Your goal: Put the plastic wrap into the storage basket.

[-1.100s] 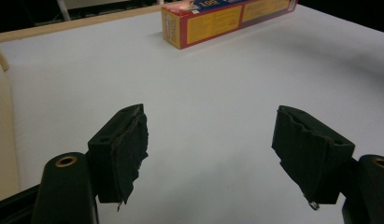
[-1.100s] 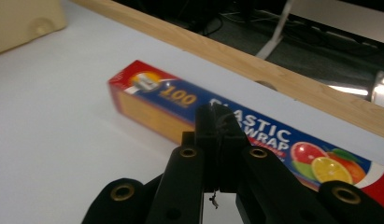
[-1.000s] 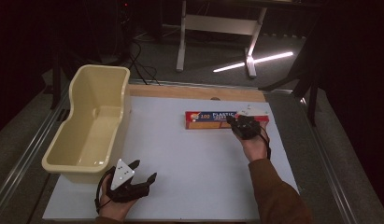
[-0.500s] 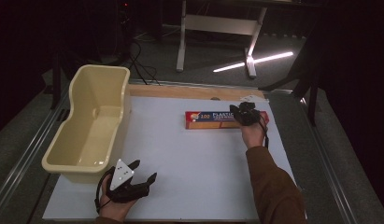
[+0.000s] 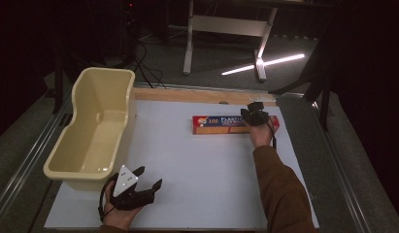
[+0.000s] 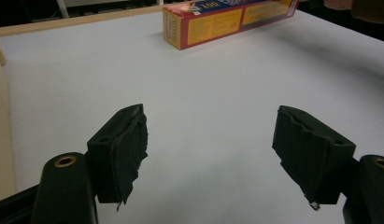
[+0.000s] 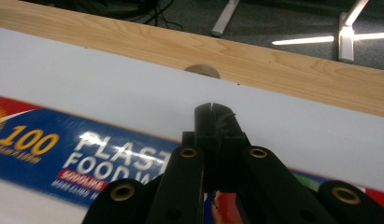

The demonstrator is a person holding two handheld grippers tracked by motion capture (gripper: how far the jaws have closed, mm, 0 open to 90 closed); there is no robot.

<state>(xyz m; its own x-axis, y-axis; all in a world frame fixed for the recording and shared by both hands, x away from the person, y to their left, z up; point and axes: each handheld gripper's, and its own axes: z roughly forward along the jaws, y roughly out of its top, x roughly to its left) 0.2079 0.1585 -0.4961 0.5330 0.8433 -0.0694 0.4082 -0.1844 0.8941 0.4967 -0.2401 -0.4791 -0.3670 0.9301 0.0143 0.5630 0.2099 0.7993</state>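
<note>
Cardboard wrap box [image 5: 221,124] lengthwise left-right.

Long red-and-blue plastic food wrap box [image 5: 221,124], flat on the white table's far side, lengthwise along its wooden edge.

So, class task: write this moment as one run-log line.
left claw: open, resting on table | right claw: shut, over plastic wrap box | tub: at left

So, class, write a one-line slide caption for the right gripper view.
Shut hand-held gripper poised over a plastic wrap box on the white table.
</note>
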